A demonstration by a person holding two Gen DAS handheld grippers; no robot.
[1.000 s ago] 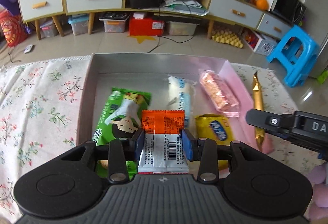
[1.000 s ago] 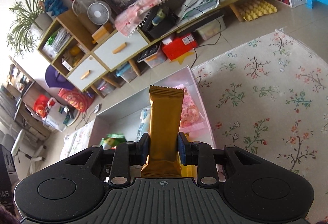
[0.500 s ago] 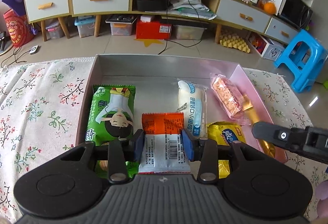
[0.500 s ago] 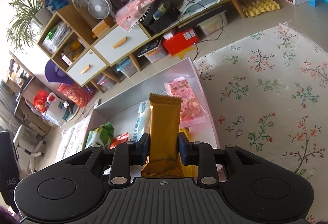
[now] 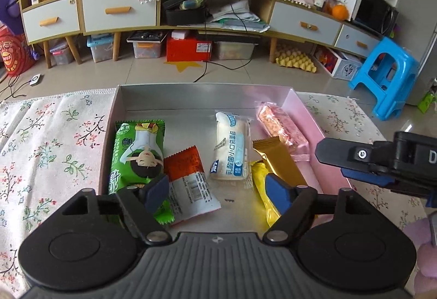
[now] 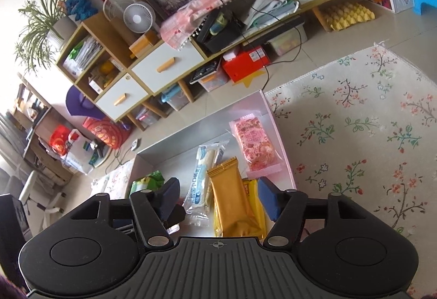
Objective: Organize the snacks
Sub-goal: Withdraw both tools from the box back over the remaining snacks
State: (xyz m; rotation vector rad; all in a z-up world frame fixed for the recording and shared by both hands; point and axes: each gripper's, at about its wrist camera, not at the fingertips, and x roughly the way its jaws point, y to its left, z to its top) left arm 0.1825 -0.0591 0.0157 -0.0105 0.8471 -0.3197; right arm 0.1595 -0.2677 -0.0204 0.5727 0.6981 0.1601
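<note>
The snacks lie together in a shallow pink box [image 5: 306,118] with a silvery floor, which rests on a flower-printed cloth [image 5: 49,146]. In the left wrist view the left gripper [image 5: 218,187] hovers over the near end of the box with its jaws opening and already wide apart; the orange-and-white packet [image 5: 191,181] lies flat on the box floor between them, tilted, its near left edge just beside the left pad, while the right pad stands well clear of it, so nothing is clamped. Left of that packet lies the green packet [image 5: 136,151], partly under the left finger; beyond it sits the white-and-blue bread packet [image 5: 232,151], and the pink rice-cake packet [image 5: 281,126] lies along the box's right wall. In the right wrist view the right gripper [image 6: 218,198] also has its jaws opening; the gold bar [image 6: 232,200] lies between them, resting on top of the yellow packet [image 6: 252,189] inside the box, with a gap showing on each side between the bar and the pads, so it is released rather than held. The gold bar's far end points toward the pink rice-cake packet and lies just beside the bread packet. From the left wrist view the right gripper comes in from the right edge above the box's pink wall, and the gold bar's far end shows between the bread packet and the pink packet.
</note>
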